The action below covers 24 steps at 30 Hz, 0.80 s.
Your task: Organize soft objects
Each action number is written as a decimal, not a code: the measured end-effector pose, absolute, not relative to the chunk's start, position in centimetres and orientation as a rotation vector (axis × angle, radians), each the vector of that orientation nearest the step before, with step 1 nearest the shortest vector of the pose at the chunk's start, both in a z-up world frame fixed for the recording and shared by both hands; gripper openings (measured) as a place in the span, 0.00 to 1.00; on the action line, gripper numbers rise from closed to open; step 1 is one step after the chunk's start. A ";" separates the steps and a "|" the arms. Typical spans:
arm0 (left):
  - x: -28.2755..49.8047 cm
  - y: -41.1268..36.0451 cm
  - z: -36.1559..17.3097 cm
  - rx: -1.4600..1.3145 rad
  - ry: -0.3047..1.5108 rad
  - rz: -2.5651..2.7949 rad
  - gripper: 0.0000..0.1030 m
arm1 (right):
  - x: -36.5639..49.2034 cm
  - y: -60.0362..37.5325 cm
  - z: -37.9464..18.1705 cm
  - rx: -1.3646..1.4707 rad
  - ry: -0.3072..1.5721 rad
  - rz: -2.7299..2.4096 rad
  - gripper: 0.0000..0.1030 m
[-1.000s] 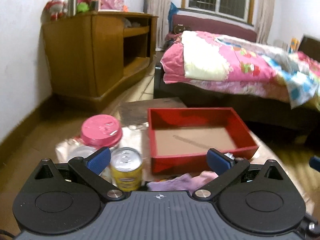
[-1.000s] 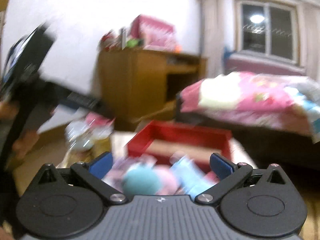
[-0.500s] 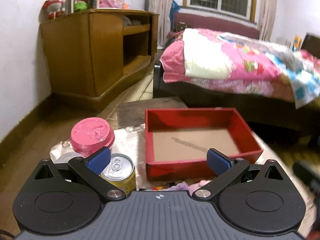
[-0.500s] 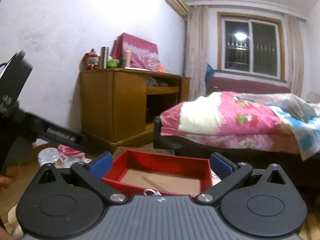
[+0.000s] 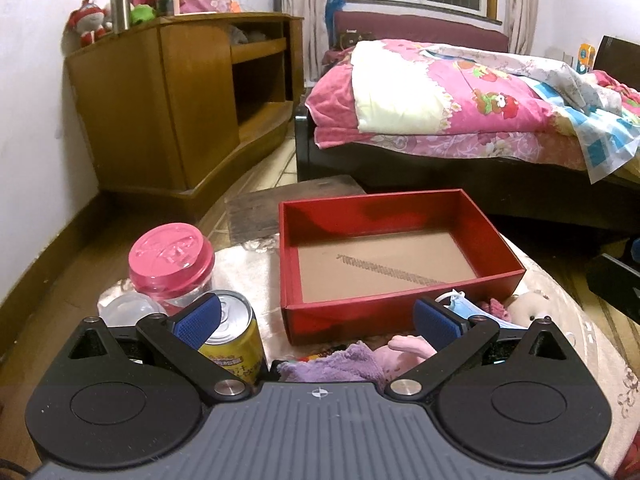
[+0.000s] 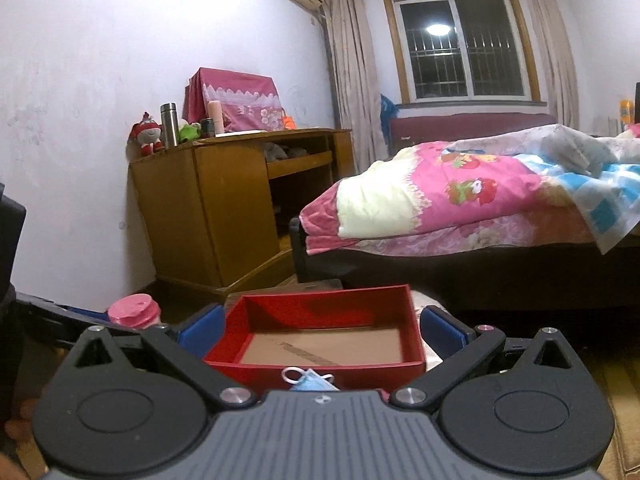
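Note:
An empty red box (image 5: 396,264) with a brown floor sits on a small table; it also shows in the right wrist view (image 6: 324,340). In front of it lie a purple cloth (image 5: 332,366), a pink soft toy (image 5: 408,346), a blue face mask (image 5: 460,304) and a beige plush doll (image 5: 528,304). My left gripper (image 5: 316,320) is open and empty just before the box. My right gripper (image 6: 320,330) is open and empty, above the mask (image 6: 312,380), facing the box.
A yellow can (image 5: 232,336), a pink-lidded jar (image 5: 172,260) and a clear lid (image 5: 124,308) stand left of the box. A wooden cabinet (image 5: 172,100) is at the back left, a bed (image 5: 480,120) with pink quilts at the back right.
My right gripper has swung up from the soft pile to face the box and room. My left gripper has drawn back slightly; both stay open.

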State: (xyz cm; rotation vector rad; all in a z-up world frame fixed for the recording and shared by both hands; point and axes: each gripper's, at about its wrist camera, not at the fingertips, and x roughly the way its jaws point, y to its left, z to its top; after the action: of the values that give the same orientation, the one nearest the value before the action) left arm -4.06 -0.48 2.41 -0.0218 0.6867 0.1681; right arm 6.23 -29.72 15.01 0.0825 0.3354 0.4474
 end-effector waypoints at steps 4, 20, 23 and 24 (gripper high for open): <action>-4.2 -0.1 2.5 -0.063 0.687 0.165 0.95 | 6.0 -29.3 14.9 0.070 0.329 0.458 0.77; -4.3 -1.6 2.7 -0.044 0.678 0.147 0.95 | 7.0 -28.7 14.6 0.095 0.367 0.393 0.77; -4.5 -1.6 2.7 -0.043 0.669 0.144 0.95 | 6.9 -28.8 14.6 0.099 0.365 0.392 0.77; -4.5 -1.7 2.8 -0.039 0.664 0.145 0.95 | 6.9 -28.8 14.6 0.097 0.366 0.393 0.77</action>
State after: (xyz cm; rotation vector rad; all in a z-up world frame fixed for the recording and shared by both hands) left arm -4.52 -1.68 2.77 -0.0388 0.6644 0.1454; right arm 6.90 -28.75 14.57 0.0970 0.3657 0.3929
